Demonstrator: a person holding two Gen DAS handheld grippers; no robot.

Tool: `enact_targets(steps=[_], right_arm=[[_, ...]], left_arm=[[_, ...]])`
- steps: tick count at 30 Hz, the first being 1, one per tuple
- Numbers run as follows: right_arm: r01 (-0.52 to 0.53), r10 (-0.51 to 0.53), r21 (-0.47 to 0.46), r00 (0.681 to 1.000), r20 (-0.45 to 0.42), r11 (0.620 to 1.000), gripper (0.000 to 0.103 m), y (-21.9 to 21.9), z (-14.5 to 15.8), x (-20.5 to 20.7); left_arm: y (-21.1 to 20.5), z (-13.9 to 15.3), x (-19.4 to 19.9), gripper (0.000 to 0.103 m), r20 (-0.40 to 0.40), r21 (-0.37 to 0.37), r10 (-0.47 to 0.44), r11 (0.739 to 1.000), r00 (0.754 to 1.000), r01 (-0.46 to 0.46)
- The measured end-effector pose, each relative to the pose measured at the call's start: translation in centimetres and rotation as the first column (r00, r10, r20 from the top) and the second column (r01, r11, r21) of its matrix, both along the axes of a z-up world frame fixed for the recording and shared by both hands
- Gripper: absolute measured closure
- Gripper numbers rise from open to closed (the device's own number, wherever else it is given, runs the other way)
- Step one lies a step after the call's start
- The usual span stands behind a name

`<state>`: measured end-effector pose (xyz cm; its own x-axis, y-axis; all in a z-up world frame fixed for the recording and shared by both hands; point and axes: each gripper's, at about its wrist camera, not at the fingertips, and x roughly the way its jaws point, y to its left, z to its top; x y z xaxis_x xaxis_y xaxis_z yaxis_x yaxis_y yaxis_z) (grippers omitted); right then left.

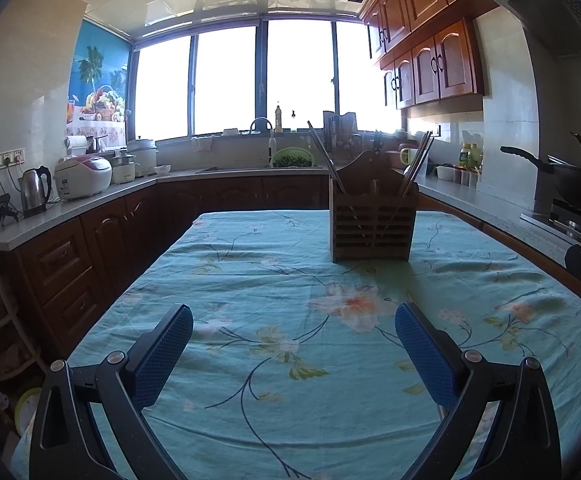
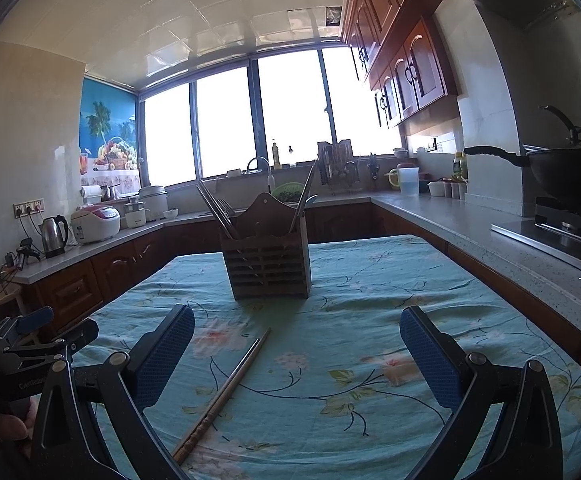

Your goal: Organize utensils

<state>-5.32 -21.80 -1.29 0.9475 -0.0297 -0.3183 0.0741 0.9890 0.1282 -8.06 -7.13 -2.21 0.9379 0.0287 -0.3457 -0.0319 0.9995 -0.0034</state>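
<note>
1. A pair of long brown wooden chopsticks point(image 2: 226, 390) lies flat on the table, side by side, running diagonally from the near left up toward the middle. Their carved thicker ends are nearest the camera and their tips point toward the holder.
2. The right gripper point(image 2: 296, 344) hovers over the table with its blue-padded fingers point(image 2: 162, 356) spread wide and nothing between them. The chopsticks lie on the cloth in the gap, closer to the left finger.
3. A dark brown slatted wooden utensil holder point(image 2: 268, 266) stands upright farther back on the table, well apart from the loose pair. More chopsticks point(image 2: 218, 212) lean out of its left and right compartments, and fork tines show at the left.
4. The left gripper point(image 1: 294, 346) is likewise released, blue pads wide apart over bare cloth, holding nothing. The holder point(image 1: 372, 228) stands ahead of it, to the right of centre.
5. The table wears a teal floral tablecloth point(image 2: 390, 300), slightly wrinkled.
6. Around it runs a kitchen counter point(image 2: 430, 208), and a black wok point(image 2: 570, 172) sits on the stove at the right.
</note>
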Motion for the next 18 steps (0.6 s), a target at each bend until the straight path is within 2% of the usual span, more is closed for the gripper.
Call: enact_targets(steps=[18], right_arm=[[0.018, -0.017, 0.03, 0.998, -0.056, 0.999, 0.0, -1.3, -0.4, 1.5]], left_arm=[[-1.6, 0.7, 0.8, 0.001, -0.023, -0.008, -0.013, 1.0, 1.0, 0.013]])
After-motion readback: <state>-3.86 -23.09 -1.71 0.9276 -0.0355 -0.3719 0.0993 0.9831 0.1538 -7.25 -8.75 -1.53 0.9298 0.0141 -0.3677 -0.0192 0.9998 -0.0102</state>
